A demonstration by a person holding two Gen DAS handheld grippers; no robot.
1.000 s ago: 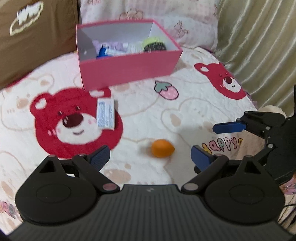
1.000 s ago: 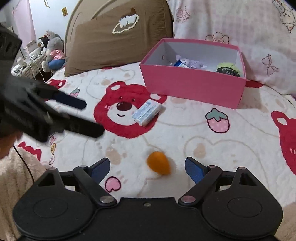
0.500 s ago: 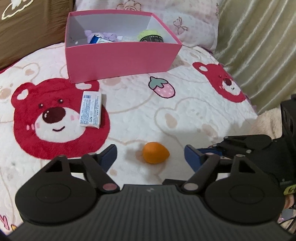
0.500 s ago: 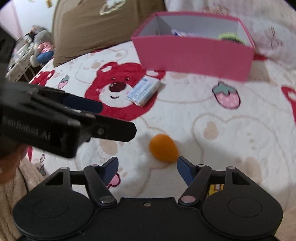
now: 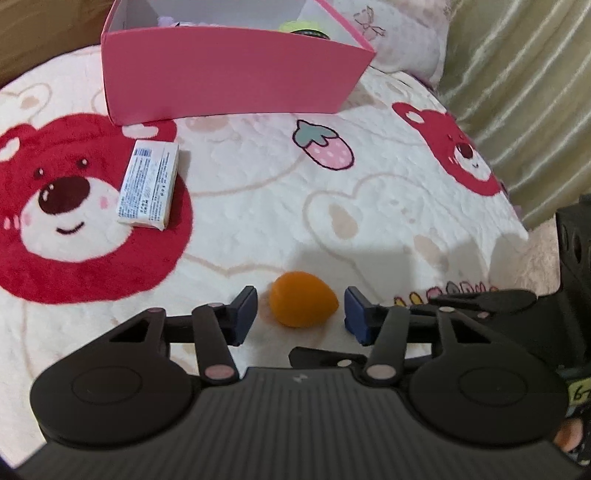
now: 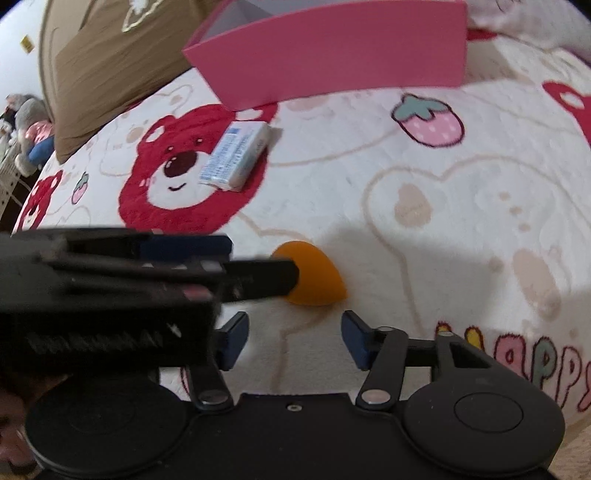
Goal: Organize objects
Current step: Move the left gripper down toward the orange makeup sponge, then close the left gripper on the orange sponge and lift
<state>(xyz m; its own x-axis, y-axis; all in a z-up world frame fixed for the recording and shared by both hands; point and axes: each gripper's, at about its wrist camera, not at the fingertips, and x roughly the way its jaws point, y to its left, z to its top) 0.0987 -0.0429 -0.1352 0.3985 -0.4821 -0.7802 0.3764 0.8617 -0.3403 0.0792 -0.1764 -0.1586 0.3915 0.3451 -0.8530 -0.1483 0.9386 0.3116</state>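
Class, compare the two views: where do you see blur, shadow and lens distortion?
Left wrist view: sharp, fisheye bends the pink box, a shadow falls behind the orange sponge. Right wrist view: the left claw crossing in front is motion-blurred, edges curve.

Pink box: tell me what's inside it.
Over the pink box rim, the left wrist view shows a yellow-green lid and something pale purple; the front wall hides the rest.
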